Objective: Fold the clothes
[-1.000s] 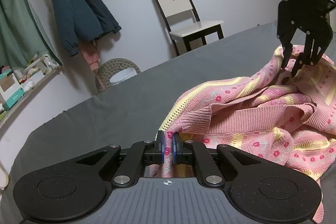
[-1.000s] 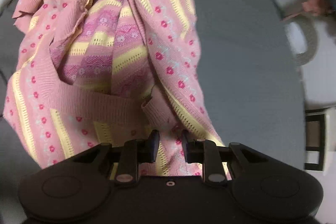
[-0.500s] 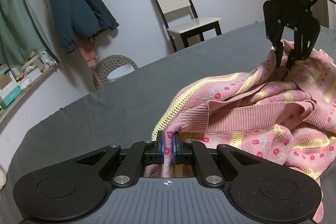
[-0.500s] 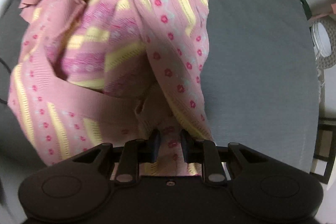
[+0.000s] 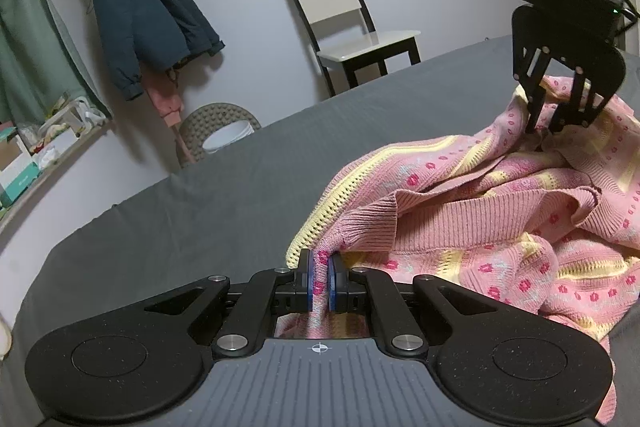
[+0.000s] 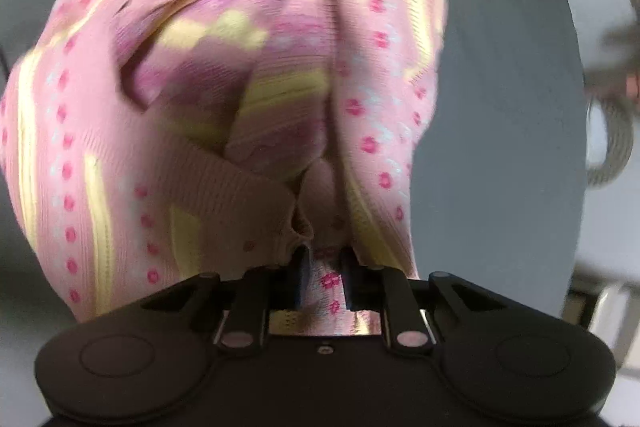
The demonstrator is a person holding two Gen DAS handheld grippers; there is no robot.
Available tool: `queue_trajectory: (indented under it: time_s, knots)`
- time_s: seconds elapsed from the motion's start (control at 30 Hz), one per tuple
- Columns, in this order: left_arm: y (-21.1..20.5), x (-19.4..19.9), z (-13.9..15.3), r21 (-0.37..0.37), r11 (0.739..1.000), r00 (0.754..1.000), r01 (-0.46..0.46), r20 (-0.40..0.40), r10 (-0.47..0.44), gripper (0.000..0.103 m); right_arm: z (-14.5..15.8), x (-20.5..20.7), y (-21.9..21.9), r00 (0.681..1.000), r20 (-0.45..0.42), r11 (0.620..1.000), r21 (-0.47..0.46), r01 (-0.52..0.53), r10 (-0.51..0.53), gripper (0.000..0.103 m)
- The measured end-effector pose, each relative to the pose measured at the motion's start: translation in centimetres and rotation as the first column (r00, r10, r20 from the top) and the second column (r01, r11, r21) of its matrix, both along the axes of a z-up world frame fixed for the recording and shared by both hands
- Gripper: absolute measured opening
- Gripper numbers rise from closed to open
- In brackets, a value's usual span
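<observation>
Sweater (image 5: 480, 223), a soft, floppy knit, lies bunched on the grey bed (image 5: 208, 211); left tool (image 5: 318, 281) and right tool (image 6: 322, 277) each pinch an edge. Best held at hems.

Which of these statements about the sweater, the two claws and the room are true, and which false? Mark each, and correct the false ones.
1. The left claw is shut on the pink sweater. True.
2. The right claw hangs open, clear of the sweater. False: cloth sits pinched between its fingers.
3. The sweater lies folded flat. False: it is bunched, with one part lifted off the grey surface.
4. A dark jacket hangs on the wall. True.
5. A bag rests on the chair. False: its seat is bare.
</observation>
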State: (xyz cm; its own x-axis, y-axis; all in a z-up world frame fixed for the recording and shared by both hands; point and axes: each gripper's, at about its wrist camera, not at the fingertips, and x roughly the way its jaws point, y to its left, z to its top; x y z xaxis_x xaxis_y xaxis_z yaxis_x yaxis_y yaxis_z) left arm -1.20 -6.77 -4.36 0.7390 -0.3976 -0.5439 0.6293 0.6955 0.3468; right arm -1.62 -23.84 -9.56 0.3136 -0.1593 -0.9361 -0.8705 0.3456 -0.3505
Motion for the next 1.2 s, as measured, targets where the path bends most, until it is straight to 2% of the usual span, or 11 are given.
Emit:
queue_trajectory:
  time_s: [0.2, 0.43, 0.53, 0.6, 0.67, 0.73, 0.8, 0.87, 0.97, 1.03, 1.2]
  knots:
    - [0.1, 0.3, 0.1, -0.013, 1.0, 1.0, -0.008, -0.006, 0.008, 0.007, -0.1, -0.3, 1.0, 0.999, 0.038, 1.0, -0.02, -0.009, 0.01, 0.008]
    - [0.6, 0.0, 0.9, -0.037, 0.999, 0.998, -0.027, 0.05, 0.029, 0.007, 2.8, -4.3, 3.0, 0.948, 0.316, 0.998, -0.022, 0.052, -0.042, 0.007]
    - [1.2, -0.3, 1.9, -0.056, 0.997, 0.992, -0.051, 0.113, 0.057, 0.007, 5.3, -7.3, 4.0, 0.871, 0.479, 0.994, 0.032, 0.104, -0.107, 0.007]
    - [1.7, -0.9, 2.6, -0.061, 0.996, 0.981, -0.07, 0.176, 0.08, 0.007, 6.8, -10.3, 5.1, 0.789, 0.599, 0.99, 0.066, 0.125, -0.139, 0.007]
    - [2.1, -1.9, 3.5, -0.06, 0.994, 0.955, -0.092, 0.276, 0.105, 0.007, 9.1, -11.4, 7.4, 0.679, 0.715, 0.985, 0.095, 0.146, -0.17, 0.007]
    - [2.7, -3.4, 4.9, -0.069, 0.991, 0.91, -0.115, 0.392, 0.133, 0.007, 10.3, -13.6, 9.0, 0.57, 0.799, 0.979, 0.111, 0.169, -0.189, 0.007]
    - [3.9, -5.5, 6.8, -0.095, 0.986, 0.843, -0.138, 0.511, 0.168, 0.007, 11.2, -16.4, 7.5, 0.458, 0.867, 0.974, 0.121, 0.192, -0.198, 0.007]
    - [5.1, -7.4, 9.0, -0.124, 0.981, 0.778, -0.15, 0.597, 0.194, 0.007, 12.8, -18.8, 9.6, 0.324, 0.917, 0.964, 0.172, 0.203, -0.231, 0.007]
    - [7.0, -11.3, 12.8, -0.103, 0.983, 0.657, -0.151, 0.733, 0.178, 0.007, 15.5, -21.4, 11.2, 0.176, 0.949, 0.952, 0.223, 0.209, -0.261, 0.007]
    - [8.5, -14.1, 16.0, -0.092, 0.983, 0.568, -0.161, 0.805, 0.168, 0.007, 17.7, -23.4, 12.9, 0.099, 0.964, 0.955, 0.222, 0.196, -0.245, 0.007]
    - [11.3, -21.4, 24.0, -0.121, 0.975, 0.327, -0.184, 0.928, 0.177, 0.007, 24.1, -27.4, 14.9, -0.124, 0.969, 0.961, 0.231, 0.153, -0.213, 0.007]
